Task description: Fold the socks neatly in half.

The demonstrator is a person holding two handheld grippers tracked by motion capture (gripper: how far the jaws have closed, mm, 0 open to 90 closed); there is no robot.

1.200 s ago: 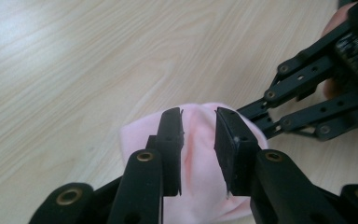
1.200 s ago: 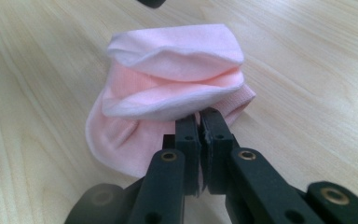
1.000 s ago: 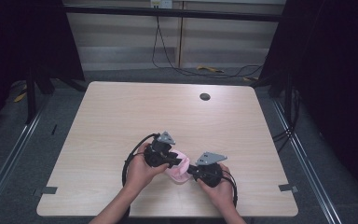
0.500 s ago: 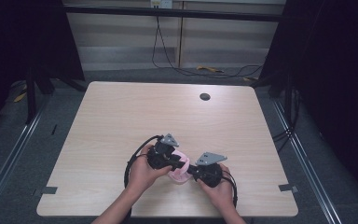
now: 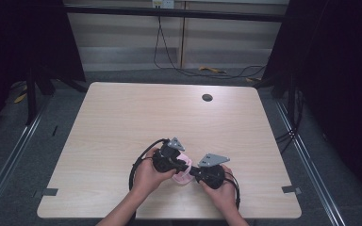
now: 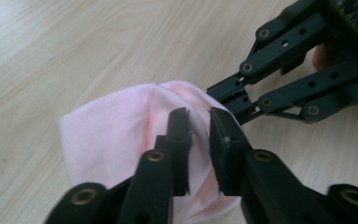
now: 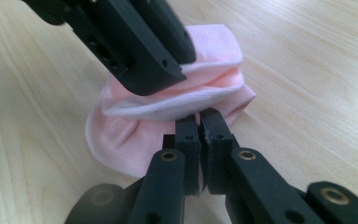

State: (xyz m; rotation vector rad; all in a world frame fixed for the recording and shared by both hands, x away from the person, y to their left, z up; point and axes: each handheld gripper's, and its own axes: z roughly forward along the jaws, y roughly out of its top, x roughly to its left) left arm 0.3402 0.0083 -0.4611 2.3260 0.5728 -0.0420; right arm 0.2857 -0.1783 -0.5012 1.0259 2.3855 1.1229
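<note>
Cloth (image 5: 183,173), 1 pink folded piece, lying on table (image 5: 122,122) near its near edge, just right of centre, between 2 grippers. Left gripper (image 6: 199,123) over the cloth's top, jaws just closing, narrow gap left, a raised fold between the pads; pressing or not, cannot tell. Right gripper (image 7: 199,122) low at the cloth's near-right edge, jaws together, pinched on a thin layer of hem. 2 hands, left hand (image 5: 146,176) and right hand (image 5: 221,190), wrapped around the grippers, crowding the cloth from both sides. Farther off: 1 dark round hole (image 5: 207,97) in the tabletop, far right. Beyond the far edge, cables (image 5: 188,70) trailing on the floor.
</note>
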